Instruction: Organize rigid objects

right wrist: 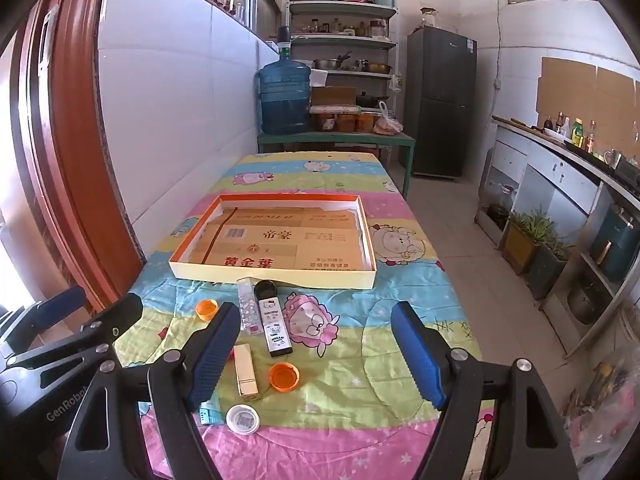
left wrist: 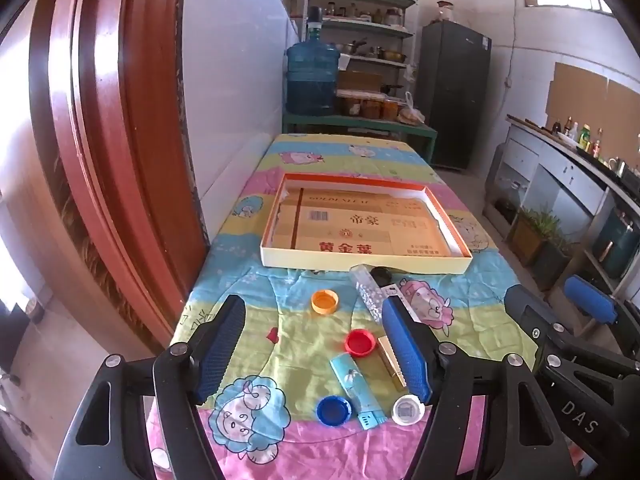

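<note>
A shallow orange-rimmed box (left wrist: 362,266) (right wrist: 272,277) lined with printed cardboard lies mid-table. In front of it lie small items: orange caps (left wrist: 324,302) (right wrist: 284,376) (right wrist: 207,310), a red cap (left wrist: 360,343), a blue cap (left wrist: 333,411), a white cap (left wrist: 407,410) (right wrist: 242,420), a light-blue lighter (left wrist: 356,390), a gold lipstick (left wrist: 392,360) (right wrist: 245,369), a clear tube (left wrist: 367,290) (right wrist: 247,306), a white Hello Kitty lighter (right wrist: 274,328) and a black cap (left wrist: 381,273) (right wrist: 266,289). My left gripper (left wrist: 314,354) and right gripper (right wrist: 316,354) hover open and empty above them.
The table has a cartoon-print cloth (left wrist: 344,152) (right wrist: 360,352). A red door (left wrist: 108,140) and white wall stand at the left. A water jug (right wrist: 285,98), shelves and a fridge (right wrist: 440,100) are behind; a counter (right wrist: 560,184) and floor to the right.
</note>
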`<action>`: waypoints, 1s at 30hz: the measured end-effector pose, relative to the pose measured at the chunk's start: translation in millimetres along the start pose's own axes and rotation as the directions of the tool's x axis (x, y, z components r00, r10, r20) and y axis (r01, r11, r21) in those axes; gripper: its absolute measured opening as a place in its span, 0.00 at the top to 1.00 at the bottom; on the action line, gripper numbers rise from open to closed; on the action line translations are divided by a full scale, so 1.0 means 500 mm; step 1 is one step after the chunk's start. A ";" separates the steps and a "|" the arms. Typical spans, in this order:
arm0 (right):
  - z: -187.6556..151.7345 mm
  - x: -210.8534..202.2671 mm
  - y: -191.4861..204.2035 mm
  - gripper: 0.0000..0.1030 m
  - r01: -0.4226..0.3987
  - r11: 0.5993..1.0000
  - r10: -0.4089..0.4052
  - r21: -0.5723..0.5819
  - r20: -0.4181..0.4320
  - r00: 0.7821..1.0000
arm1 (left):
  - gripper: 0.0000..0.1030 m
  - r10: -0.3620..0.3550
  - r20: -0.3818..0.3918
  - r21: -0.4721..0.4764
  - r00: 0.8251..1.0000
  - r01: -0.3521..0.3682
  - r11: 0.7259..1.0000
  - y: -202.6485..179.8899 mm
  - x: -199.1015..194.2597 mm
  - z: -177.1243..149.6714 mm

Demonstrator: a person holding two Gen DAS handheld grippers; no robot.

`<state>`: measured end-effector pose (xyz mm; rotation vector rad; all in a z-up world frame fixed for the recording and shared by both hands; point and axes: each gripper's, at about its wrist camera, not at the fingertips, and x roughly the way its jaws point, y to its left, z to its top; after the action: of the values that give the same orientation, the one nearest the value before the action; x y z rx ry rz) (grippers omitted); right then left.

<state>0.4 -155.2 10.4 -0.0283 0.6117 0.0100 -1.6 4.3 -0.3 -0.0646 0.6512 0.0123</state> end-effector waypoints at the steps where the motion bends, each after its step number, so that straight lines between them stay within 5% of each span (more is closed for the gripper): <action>1: -0.002 0.003 -0.001 0.25 0.000 1.000 0.000 0.000 0.000 1.000 | 0.30 0.000 0.001 0.000 1.000 0.000 1.000 0.000 -0.001 0.000; 30: -0.012 0.014 -0.003 0.25 -0.024 1.000 0.024 0.010 -0.027 0.999 | 0.30 0.020 0.015 0.021 1.000 -0.020 1.000 -0.003 -0.007 0.001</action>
<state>2.7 -156.7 1.6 -0.0117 0.6396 0.0299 -3.7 3.1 2.4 -0.0373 0.6372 0.0251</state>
